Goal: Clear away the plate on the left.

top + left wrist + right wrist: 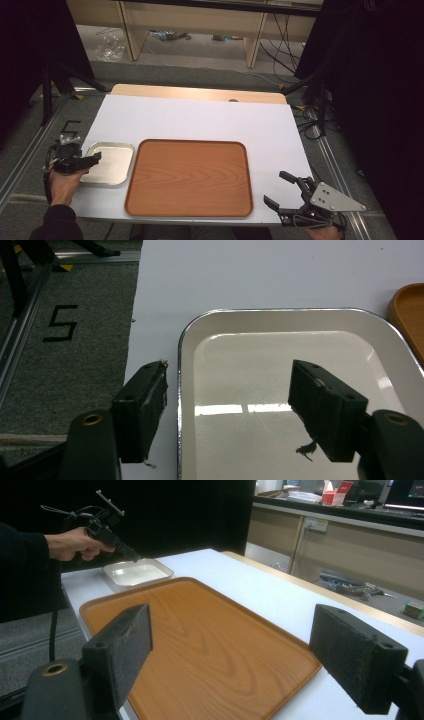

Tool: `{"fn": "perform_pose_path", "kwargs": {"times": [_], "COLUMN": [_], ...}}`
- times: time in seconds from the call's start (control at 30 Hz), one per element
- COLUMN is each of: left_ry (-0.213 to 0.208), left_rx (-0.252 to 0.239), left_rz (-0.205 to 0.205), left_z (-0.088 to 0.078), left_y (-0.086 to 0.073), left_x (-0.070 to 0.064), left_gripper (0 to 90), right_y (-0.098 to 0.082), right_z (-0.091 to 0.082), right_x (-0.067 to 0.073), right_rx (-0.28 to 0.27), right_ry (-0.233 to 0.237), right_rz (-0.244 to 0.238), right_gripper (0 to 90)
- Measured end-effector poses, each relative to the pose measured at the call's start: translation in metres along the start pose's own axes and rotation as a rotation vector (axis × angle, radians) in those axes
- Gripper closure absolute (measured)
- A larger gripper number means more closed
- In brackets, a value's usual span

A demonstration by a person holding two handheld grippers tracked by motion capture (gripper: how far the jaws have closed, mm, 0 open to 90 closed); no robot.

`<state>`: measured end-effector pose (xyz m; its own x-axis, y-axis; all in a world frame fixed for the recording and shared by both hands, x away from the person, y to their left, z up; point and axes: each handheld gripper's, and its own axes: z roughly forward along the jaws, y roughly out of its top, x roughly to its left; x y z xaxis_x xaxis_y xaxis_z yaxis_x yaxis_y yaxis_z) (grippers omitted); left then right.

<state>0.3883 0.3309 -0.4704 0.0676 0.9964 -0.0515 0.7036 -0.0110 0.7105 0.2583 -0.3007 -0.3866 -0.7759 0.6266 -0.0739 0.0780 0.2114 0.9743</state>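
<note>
- Left gripper view first: the left gripper (227,412) has its jaws spread wide, straddling the near-left edge of the small metal tray (300,365). One jaw sits outside the rim over the white tabletop (260,275), the other hangs over the tray's shiny inside. Can't tell if either jaw actually touches the rim, and nothing's gripped.
- High view shows that same gripper (92,161) at the tray's (111,163) left edge, with the person's left hand (62,182) wrapped around the handle, dark sleeve coming in from the bottom corner.
- Right gripper view: the right gripper (230,655) is also wide open and empty, jaws hovering over the near corner of the big wooden tray (200,635).
- In the high view, the right gripper (281,189) sits just off the wooden tray's (189,177) right side near the table's front edge, grey three-cornered plate (335,198) on top.
- Metal tray and wooden tray sit side by side, just about touching, both empty.
- Black "5" (61,322) taped on the grey carpet left of the table.
</note>
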Motion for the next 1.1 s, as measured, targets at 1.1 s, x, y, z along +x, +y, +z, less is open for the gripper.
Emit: {"fn": "perform_pose_path", "kwargs": {"times": [1.1], "left_ry": [0.015], "left_rx": [0.112], "left_rz": [-0.067], "left_z": [0.005], "left_y": [-0.010], "left_x": [0.022], "left_gripper": [65.3], "right_y": [0.000], "right_z": [0.000], "right_x": [0.001], "right_rx": [0.012], "right_ry": [0.001], "right_rz": [-0.003], "right_gripper": [18.6]}}
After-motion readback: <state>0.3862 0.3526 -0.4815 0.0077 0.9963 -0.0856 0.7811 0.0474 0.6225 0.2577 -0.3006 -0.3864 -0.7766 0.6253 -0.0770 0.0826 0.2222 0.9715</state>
